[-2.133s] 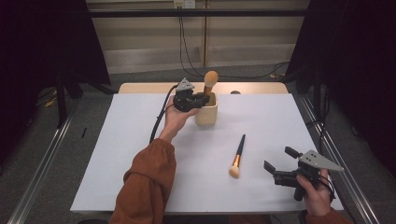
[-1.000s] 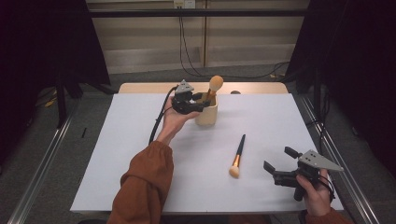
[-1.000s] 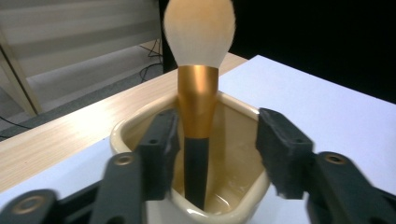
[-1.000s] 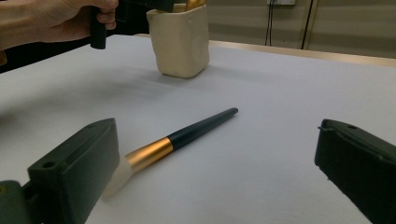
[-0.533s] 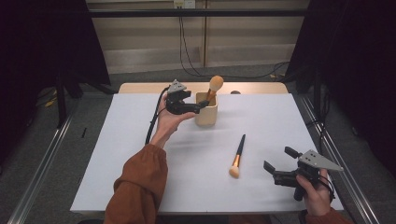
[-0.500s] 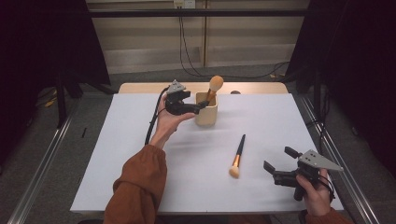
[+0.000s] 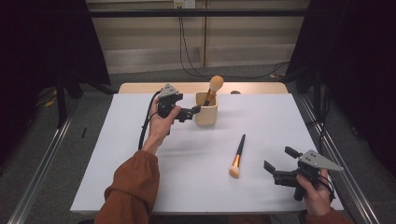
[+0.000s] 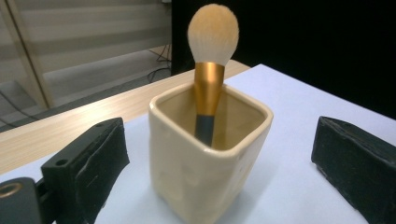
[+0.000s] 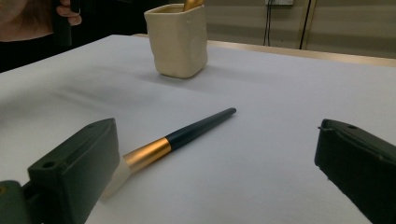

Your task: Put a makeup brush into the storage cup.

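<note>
Away from the cream cup (image 7: 206,109) goes the left gripper (image 7: 193,111), its jaws just opened wide with nothing between them. One big fluffy brush (image 7: 212,89) stands in the cup (head up). Another brush (image 7: 237,156) lies flat on the white table (image 7: 116,154), near the right gripper (image 7: 275,164), whose jaws are wide apart and empty.

The high view looks forward and down over the whole desk (image 7: 140,186). Each gripper view sits low and close, and both share the cream cup (image 8: 210,154) with the high view.
</note>
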Tool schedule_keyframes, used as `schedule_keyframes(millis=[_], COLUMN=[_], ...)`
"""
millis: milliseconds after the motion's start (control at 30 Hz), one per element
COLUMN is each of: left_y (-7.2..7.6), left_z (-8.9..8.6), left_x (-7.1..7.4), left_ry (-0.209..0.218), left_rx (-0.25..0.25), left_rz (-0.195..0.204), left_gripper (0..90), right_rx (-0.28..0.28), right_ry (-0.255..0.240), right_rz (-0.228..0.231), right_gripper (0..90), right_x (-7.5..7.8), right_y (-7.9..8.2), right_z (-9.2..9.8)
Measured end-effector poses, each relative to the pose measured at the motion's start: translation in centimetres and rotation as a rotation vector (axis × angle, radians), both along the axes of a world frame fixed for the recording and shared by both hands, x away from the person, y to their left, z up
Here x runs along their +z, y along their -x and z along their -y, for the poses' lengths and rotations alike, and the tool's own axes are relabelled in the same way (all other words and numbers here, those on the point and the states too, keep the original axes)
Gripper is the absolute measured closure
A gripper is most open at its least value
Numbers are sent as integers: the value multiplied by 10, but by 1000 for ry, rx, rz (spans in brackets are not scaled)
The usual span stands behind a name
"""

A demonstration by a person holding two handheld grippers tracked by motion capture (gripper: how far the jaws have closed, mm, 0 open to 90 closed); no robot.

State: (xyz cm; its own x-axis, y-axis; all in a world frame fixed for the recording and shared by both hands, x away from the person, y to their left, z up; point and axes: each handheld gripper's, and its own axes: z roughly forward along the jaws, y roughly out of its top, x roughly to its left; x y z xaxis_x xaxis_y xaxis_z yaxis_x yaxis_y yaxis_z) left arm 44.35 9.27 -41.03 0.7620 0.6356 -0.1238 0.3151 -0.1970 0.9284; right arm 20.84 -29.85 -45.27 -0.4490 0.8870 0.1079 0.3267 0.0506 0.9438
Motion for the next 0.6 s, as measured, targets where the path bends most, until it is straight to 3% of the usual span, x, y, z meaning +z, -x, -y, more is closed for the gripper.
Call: schedule_keyframes(millis=[300,400,467,600], left_y=[17,22,24,32], left_z=[-19,-25,-30,-37], left_x=[-1,-1,0,2], left_ry=[-3,-4,20,16], left_rx=[20,56,43,47], left_rz=[17,67,56,54], left_gripper=[41,50,51,52], right_rx=[-4,-4,-7,-10], right_ry=[-1,-1,-3,0], right_rz=[-1,0,0,3], right_gripper=[0,0,0,0], right_x=[0,0,0,0], right_y=[0,0,0,0], right_z=[0,0,0,0])
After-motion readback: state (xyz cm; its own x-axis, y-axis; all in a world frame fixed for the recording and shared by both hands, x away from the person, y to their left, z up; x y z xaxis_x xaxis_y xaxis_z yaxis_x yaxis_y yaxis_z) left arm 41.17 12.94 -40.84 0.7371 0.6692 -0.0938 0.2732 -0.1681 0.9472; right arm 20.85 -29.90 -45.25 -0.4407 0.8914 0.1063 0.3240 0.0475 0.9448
